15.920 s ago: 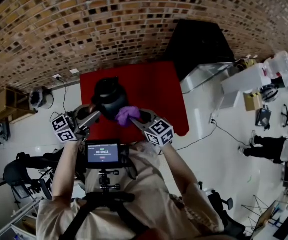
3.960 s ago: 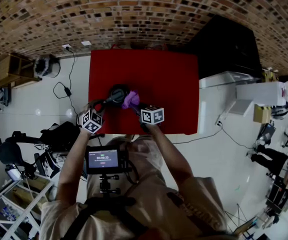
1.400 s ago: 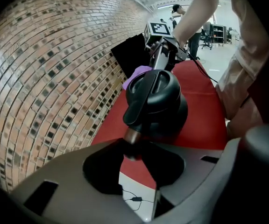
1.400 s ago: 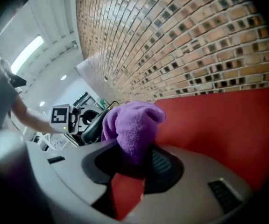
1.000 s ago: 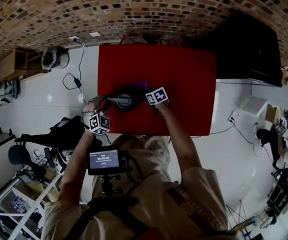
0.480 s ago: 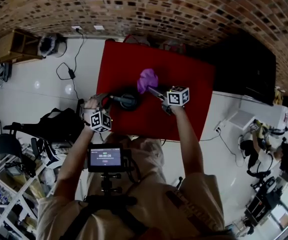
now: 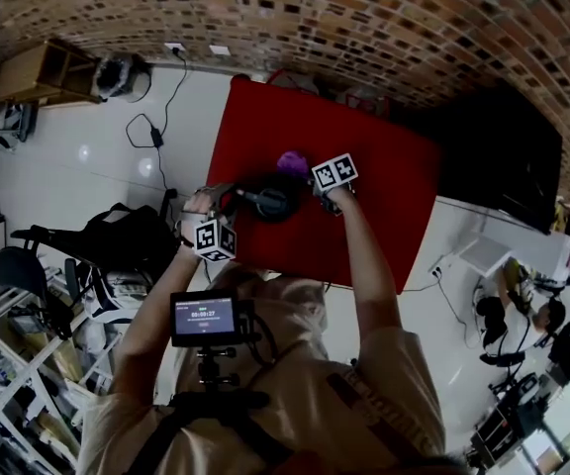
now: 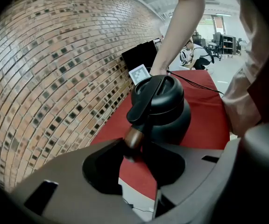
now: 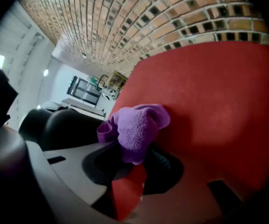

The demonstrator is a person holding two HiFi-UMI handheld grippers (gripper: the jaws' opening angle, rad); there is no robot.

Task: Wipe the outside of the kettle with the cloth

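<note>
Wiping step in hand. Left gripper [image 8: 135, 149] clamps the handle of the kettle [image 8: 165, 108], frame centre. Right gripper [image 9: 130, 164] pinches the cloth [image 9: 135, 127], just right of the kettle. Next, probably: press cloth to the body and sweep.

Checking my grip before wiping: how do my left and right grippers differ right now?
The left gripper clamps the black kettle by its handle; the right gripper clamps a bunched purple cloth. The left gripper sits at the red table's edge; the right gripper reaches further over it, beside the kettle. Both are shut on something.
</note>
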